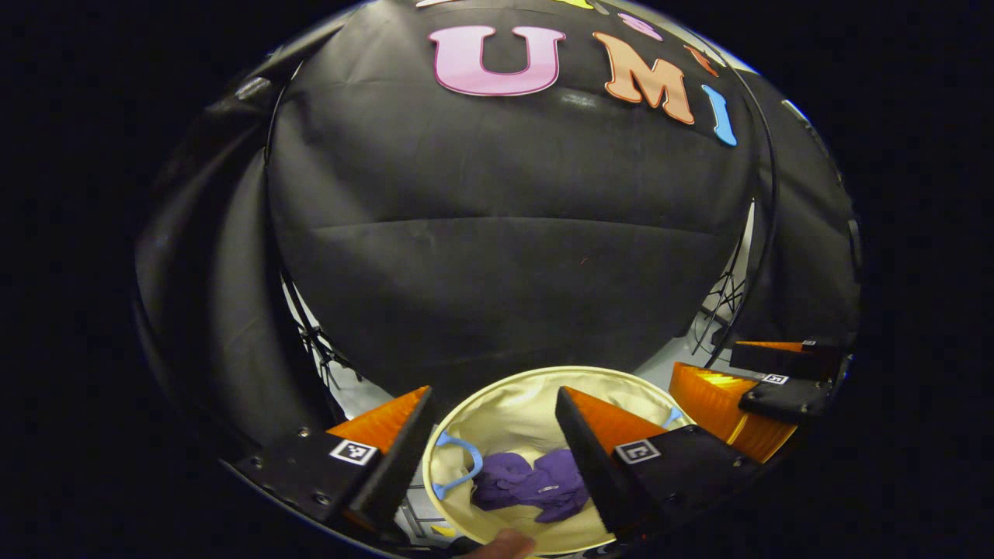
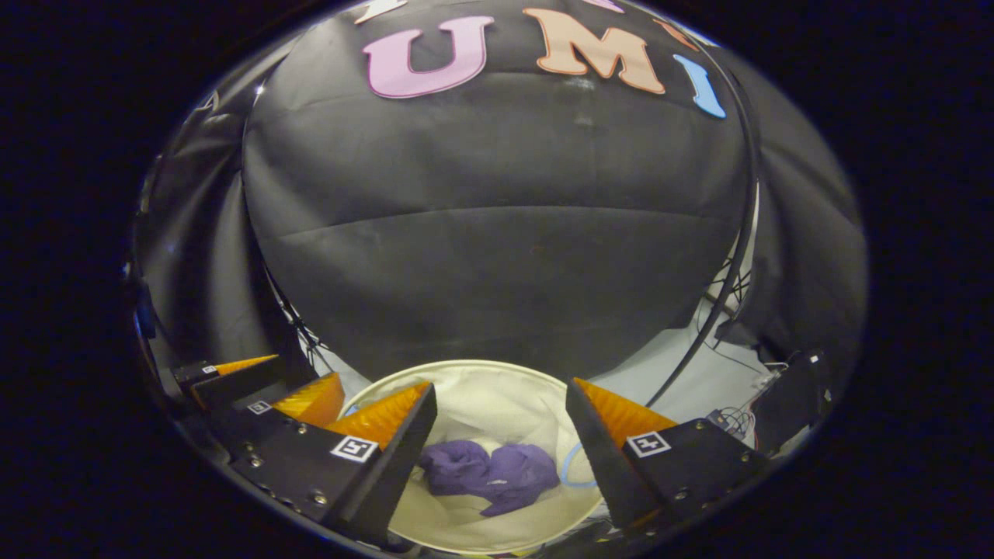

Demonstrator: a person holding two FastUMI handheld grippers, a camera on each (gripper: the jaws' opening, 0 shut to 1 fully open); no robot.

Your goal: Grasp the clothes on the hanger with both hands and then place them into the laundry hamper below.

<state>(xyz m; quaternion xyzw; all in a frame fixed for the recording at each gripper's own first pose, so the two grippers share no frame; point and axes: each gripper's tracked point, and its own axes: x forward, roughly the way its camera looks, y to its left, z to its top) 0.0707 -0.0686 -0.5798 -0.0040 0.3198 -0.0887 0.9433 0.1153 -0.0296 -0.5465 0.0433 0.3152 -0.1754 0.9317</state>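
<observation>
Hovering above the hamper, the left gripper (image 1: pixel 493 435) holds its jaws spread wide with nothing between them, and the right gripper (image 2: pixel 501 427) stands the same way, wide apart and empty. Just beyond and below both pairs of fingers sits the round cream fabric laundry hamper (image 1: pixel 497 388), its mouth open upward, with a pale blue loop handle (image 1: pixel 458 466) at its rim. Inside, on the hamper's floor, lies the crumpled purple cloth garment (image 1: pixel 536 483), bunched into two soft lumps and touching neither gripper; in the right gripper view the same garment (image 2: pixel 489 472) rests near the middle of the hamper (image 2: pixel 474 373). It looks light and limp, likely to sag and fold wherever it is lifted, not slippery or fragile; a pinch on a raised fold at each end would probably hold best should it need moving. By this lie the placing seems done. Farther off hangs the black cloth booth wall (image 1: pixel 505 256), with a thin black stand (image 1: pixel 730 295) at its right edge.
</observation>
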